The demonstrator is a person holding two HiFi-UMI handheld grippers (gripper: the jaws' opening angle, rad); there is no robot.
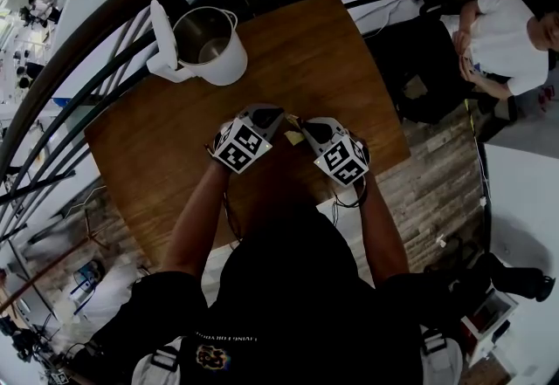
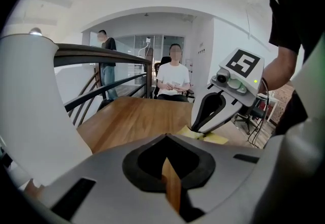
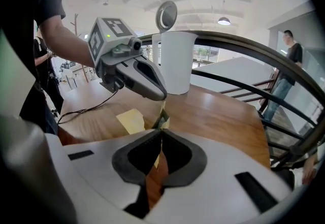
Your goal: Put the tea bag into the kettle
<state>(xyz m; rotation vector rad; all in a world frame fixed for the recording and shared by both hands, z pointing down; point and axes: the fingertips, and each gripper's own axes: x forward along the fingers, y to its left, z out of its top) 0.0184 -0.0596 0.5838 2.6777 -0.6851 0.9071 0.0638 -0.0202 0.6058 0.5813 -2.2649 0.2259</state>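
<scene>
A yellow tea bag packet [image 1: 293, 137] hangs between my two grippers over the middle of the wooden table [image 1: 166, 156]. My left gripper [image 1: 281, 120] is shut, its tips pinching the packet's top edge [image 3: 162, 108]. My right gripper [image 1: 304, 127] is shut on the packet's lower part, and a thin yellow strip shows in its seam. In the left gripper view the right gripper [image 2: 195, 129] meets the yellow paper [image 2: 209, 137]. The white kettle [image 1: 210, 47] stands at the table's far left, lid flipped open, and rises behind the left gripper [image 3: 162, 97] in the right gripper view.
A dark curved railing [image 1: 105, 43] runs behind the table's far edge. A seated person in white [image 1: 502, 34] is beyond the table's right side, and another person stands by the railing [image 3: 290, 50]. A cable [image 3: 86, 108] trails over the near table edge.
</scene>
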